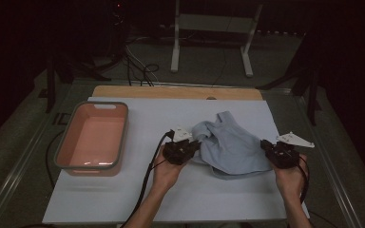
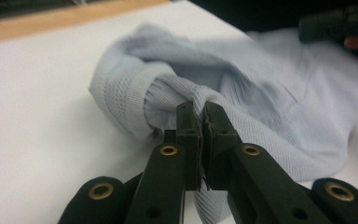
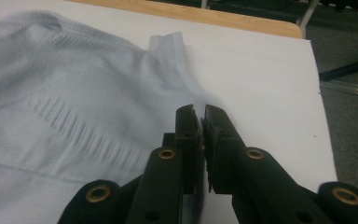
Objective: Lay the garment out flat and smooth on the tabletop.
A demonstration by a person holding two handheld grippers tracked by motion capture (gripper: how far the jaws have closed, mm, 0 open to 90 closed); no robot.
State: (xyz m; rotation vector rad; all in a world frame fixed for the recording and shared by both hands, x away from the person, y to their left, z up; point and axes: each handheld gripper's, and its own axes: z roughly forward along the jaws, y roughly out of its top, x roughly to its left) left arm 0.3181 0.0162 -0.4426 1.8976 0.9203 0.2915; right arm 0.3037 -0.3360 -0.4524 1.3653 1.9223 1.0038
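A pale blue knit garment (image 1: 230, 147) lies crumpled on the white table cover (image 1: 123, 199), right of centre. My left gripper (image 1: 195, 145) is at the garment's left edge, shut on a bunched fold. In the left gripper view the ribbed fabric (image 2: 270, 107) is pinched between the black jaws of the left gripper (image 2: 200, 112). My right gripper (image 1: 266, 147) is at the garment's right edge. In the right gripper view the right gripper (image 3: 201, 116) has its jaws pressed together at the hem of the garment (image 3: 74, 93), with a sliver of cloth showing between them.
A salmon-pink tub with a grey rim (image 1: 59, 152) stands at the left of the table. A wooden board edge (image 1: 171, 92) runs along the far side. Beyond it stand a white frame (image 1: 176, 47) and cables on the floor.
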